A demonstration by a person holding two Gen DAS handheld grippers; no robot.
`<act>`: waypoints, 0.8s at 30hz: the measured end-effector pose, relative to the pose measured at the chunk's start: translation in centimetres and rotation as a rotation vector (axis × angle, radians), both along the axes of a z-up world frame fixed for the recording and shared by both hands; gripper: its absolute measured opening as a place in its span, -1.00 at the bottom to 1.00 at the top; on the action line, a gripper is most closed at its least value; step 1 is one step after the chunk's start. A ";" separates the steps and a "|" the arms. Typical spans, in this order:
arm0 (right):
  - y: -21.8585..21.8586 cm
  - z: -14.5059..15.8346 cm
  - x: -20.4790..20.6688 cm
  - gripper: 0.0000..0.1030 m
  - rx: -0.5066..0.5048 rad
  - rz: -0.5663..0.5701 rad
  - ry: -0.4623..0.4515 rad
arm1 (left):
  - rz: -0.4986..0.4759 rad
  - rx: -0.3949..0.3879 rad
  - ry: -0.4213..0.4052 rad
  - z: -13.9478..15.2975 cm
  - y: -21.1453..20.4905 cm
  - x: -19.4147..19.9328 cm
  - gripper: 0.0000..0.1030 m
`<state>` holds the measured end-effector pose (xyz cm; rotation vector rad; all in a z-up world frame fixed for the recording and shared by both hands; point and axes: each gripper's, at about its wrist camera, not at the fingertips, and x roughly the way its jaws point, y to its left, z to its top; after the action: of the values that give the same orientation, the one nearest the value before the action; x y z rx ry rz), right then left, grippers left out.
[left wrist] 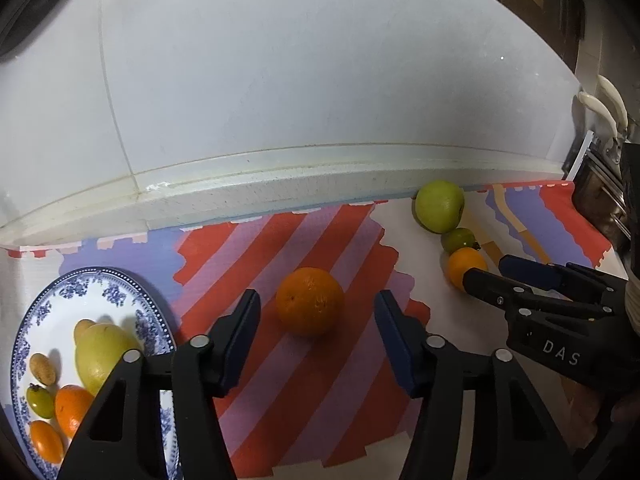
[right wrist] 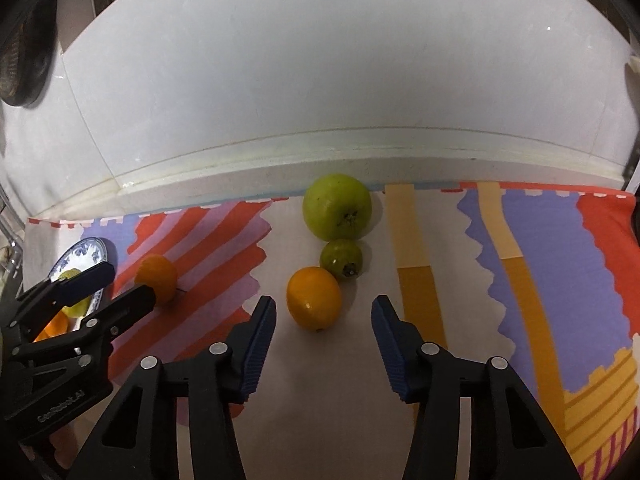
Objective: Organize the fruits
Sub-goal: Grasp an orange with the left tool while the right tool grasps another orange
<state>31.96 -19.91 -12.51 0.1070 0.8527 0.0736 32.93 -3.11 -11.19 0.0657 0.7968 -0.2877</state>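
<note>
White tiled wall behind striped mat on surface (left wrist: 320, 392). Left hand-held gripper (left wrist: 316, 320) jaws apart, straddling orange (left wrist: 310, 300), not touching. Right hand-held gripper (right wrist: 324, 320) jaws apart around yellow-orange fruit (right wrist: 314, 298). Blue-patterned plate (left wrist: 116, 288) holds more fruit.

The white letters "DAS" stood on the black body of the right gripper (left wrist: 490, 270) in the left wrist view. Raised lettering on the left gripper (right wrist: 128, 286) body, in the right wrist view, seemed to read "GenRobot.AI", though not clearly.
</note>
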 end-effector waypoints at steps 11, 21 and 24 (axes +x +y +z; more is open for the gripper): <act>0.5 -0.8 1.0 -0.17 0.011 0.028 0.016 | -0.005 0.006 0.010 -1.0 -0.3 1.0 -0.11; 1.0 -1.0 1.2 -0.34 -0.009 0.032 0.016 | 0.017 0.054 0.008 -1.9 -0.6 1.9 -0.22; 1.1 -1.0 1.1 -0.34 -0.012 0.035 0.015 | 0.012 0.063 -0.001 -2.0 -0.7 1.7 -0.24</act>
<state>33.11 -18.82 -13.53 0.0814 0.8699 0.1002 34.68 -3.77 -13.19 0.1201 0.8053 -0.2508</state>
